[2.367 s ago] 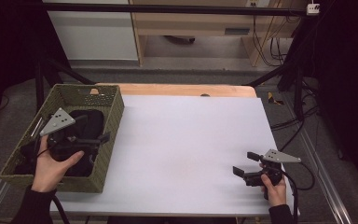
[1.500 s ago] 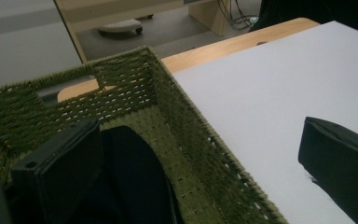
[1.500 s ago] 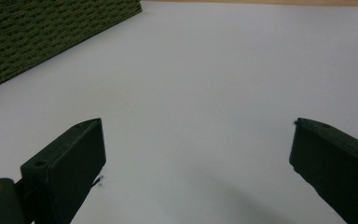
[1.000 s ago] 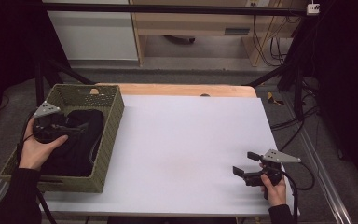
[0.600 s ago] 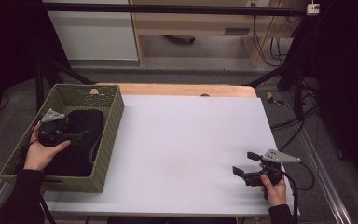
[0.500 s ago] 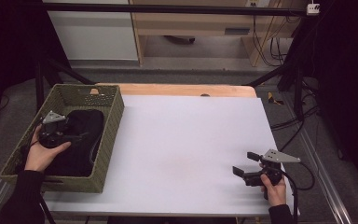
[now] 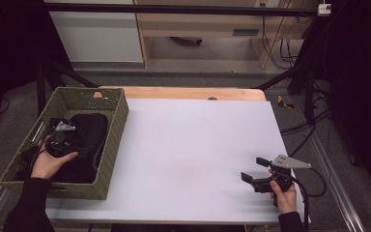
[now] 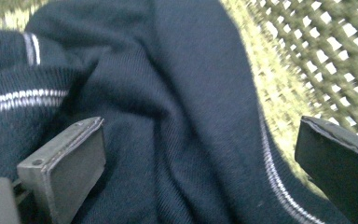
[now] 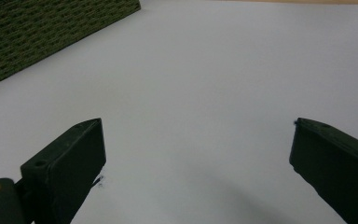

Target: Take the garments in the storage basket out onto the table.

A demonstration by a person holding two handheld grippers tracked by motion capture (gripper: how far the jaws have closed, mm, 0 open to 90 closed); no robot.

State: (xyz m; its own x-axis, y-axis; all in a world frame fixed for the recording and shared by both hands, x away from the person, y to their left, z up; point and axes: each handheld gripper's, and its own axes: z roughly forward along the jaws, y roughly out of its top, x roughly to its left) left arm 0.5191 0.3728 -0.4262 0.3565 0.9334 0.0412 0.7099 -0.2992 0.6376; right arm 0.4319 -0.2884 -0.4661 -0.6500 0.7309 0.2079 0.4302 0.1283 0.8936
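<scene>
The left gripper [image 7: 60,140] is down in the basket [image 7: 113,145], jaws spread wide over the dark sweater [image 8: 177,116], about to grab it. Next it should close on a fold and lift. The right gripper [image 7: 252,176] rests open on the table [image 7: 193,140].

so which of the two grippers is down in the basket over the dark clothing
The left gripper, open-jawed over the dark striped garment in the green woven basket. The right gripper sits over the bare white table, also open.
</scene>
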